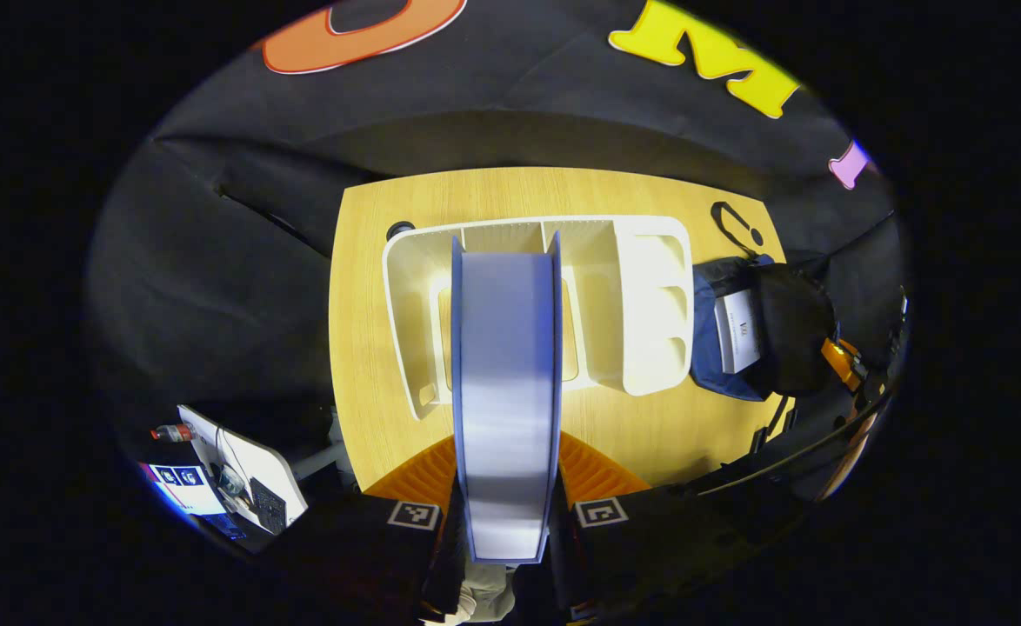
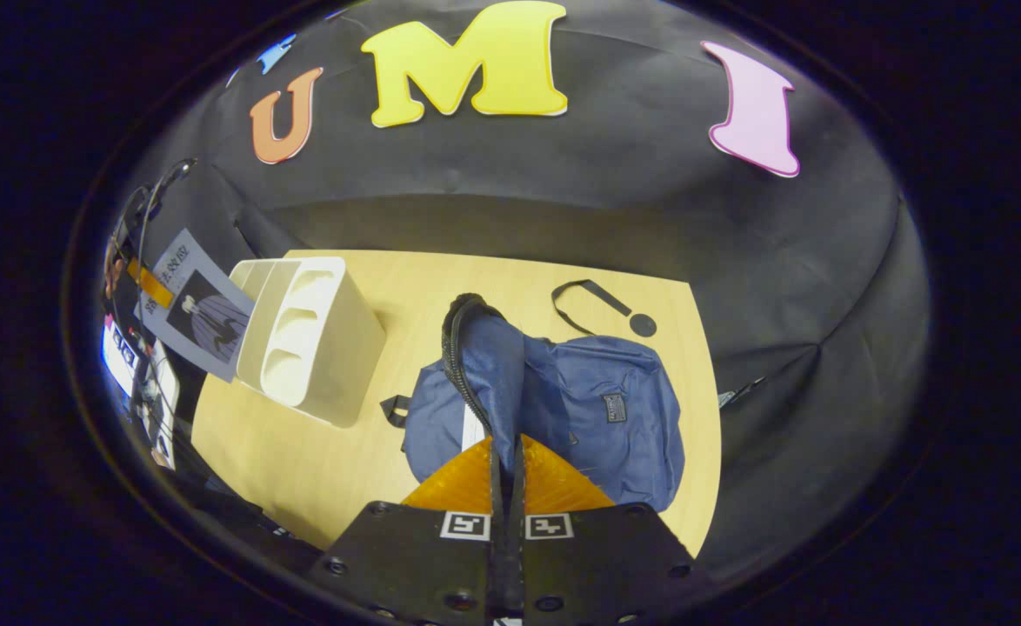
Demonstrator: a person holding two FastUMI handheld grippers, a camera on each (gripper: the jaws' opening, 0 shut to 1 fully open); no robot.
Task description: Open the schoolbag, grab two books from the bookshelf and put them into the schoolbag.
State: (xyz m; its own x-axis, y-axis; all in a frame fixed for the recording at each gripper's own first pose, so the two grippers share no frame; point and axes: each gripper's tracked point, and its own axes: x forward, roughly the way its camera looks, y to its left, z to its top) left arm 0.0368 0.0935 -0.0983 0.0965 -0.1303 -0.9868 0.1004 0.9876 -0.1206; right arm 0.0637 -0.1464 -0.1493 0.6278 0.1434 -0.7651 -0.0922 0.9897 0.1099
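My left tool (image 1: 507, 487) gripped 1 book (image 1: 507, 382) above the bookshelf (image 1: 641, 304); my right tool (image 2: 507, 474) pinched the schoolbag (image 2: 597, 409) flap, holding it open on the desk (image 2: 302, 461).

The surface (image 2: 319, 469) is pale yellow wood with a fine straight grain. The bookshelf (image 1: 650, 304) is cream white all over. The book (image 1: 506, 391) between the left gripper's (image 1: 507, 487) ribbed orange fingers (image 1: 602, 474) has blue covers and a white page edge; in the right gripper view its cover (image 2: 202, 309) is grey-blue with a dark figure printed on it. The schoolbag (image 2: 597, 409) is navy blue with black straps, a black zipper and a small dark label patch. The right gripper's (image 2: 507, 487) fingers (image 2: 554, 482) are orange too, each gripper bearing 2 black-and-white square markers.
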